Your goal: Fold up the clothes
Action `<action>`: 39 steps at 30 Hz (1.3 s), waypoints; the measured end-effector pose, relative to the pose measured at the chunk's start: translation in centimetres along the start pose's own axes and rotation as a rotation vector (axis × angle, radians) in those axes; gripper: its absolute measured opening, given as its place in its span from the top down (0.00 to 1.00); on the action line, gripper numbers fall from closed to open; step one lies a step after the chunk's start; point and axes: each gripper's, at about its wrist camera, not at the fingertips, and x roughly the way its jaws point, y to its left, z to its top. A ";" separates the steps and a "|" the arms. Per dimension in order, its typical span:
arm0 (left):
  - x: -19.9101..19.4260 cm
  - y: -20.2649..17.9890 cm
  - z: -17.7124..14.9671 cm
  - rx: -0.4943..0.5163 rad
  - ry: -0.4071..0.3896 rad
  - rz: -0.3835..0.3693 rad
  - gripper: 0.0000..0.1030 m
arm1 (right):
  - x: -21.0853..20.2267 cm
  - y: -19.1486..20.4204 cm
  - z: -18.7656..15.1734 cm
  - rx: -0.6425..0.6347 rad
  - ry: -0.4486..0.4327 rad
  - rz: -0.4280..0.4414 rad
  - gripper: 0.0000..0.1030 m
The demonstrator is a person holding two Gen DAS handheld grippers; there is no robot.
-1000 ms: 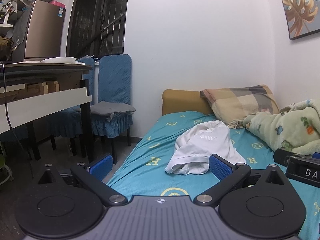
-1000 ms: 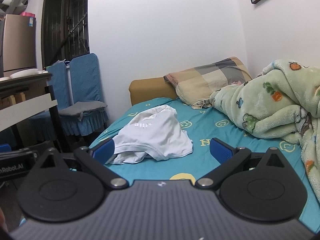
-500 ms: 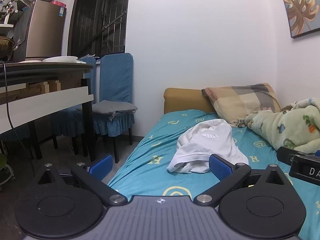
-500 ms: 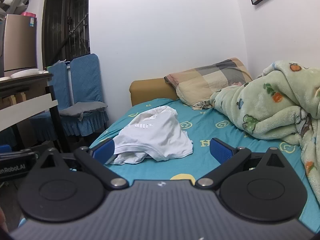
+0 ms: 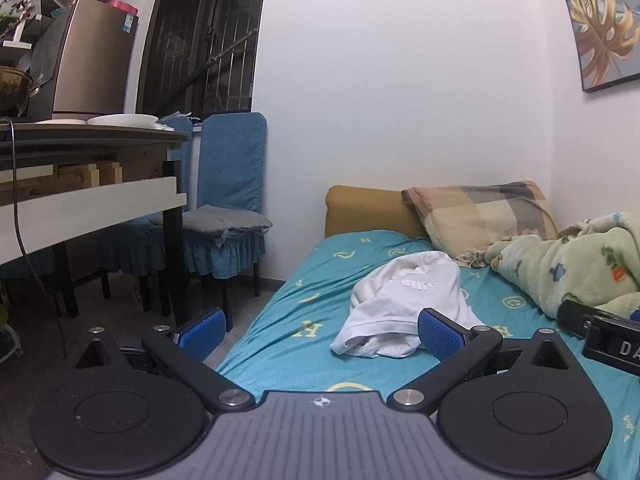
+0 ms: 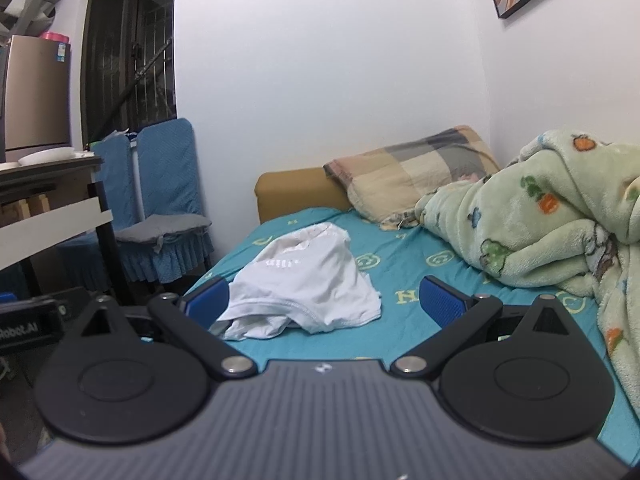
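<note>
both tongs have eased a little nearer the bed (image 5: 280, 332) since a second ago, spread wide and holding nothing. the crumpled white shirt (image 5: 404, 304) lies ahead of the left tongs (image 5: 322, 334), toward their right finger, untouched. for the right tongs (image 6: 326, 300) the shirt (image 6: 308, 288) lies ahead, by their left finger.

A white garment (image 6: 308, 280) lies on a teal sheet (image 6: 400, 276) with yellow symbols, beside a plaid pillow (image 6: 416, 168).
</note>
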 end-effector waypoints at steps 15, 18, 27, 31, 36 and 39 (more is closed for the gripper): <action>6.9 5.4 4.9 -0.122 0.082 -0.061 0.00 | 10.4 0.7 -2.7 -0.038 0.206 -0.018 0.48; 9.4 7.5 4.0 -0.186 0.135 -0.066 0.00 | 15.6 2.0 -4.2 -0.115 0.256 0.003 0.48; 17.0 8.9 -0.1 -0.224 0.188 -0.092 0.00 | 27.9 4.8 -8.2 -0.310 0.327 -0.101 0.50; 18.9 9.0 -1.8 -0.252 0.219 -0.110 0.00 | 26.7 4.4 -6.2 -0.254 0.186 -0.105 0.81; 18.4 8.2 -2.0 -0.248 0.191 -0.171 0.00 | 21.6 4.0 -1.4 -0.231 0.047 -0.040 0.86; 16.7 7.2 -1.6 -0.218 0.130 -0.228 0.00 | 17.4 4.0 2.0 -0.224 -0.016 0.008 0.87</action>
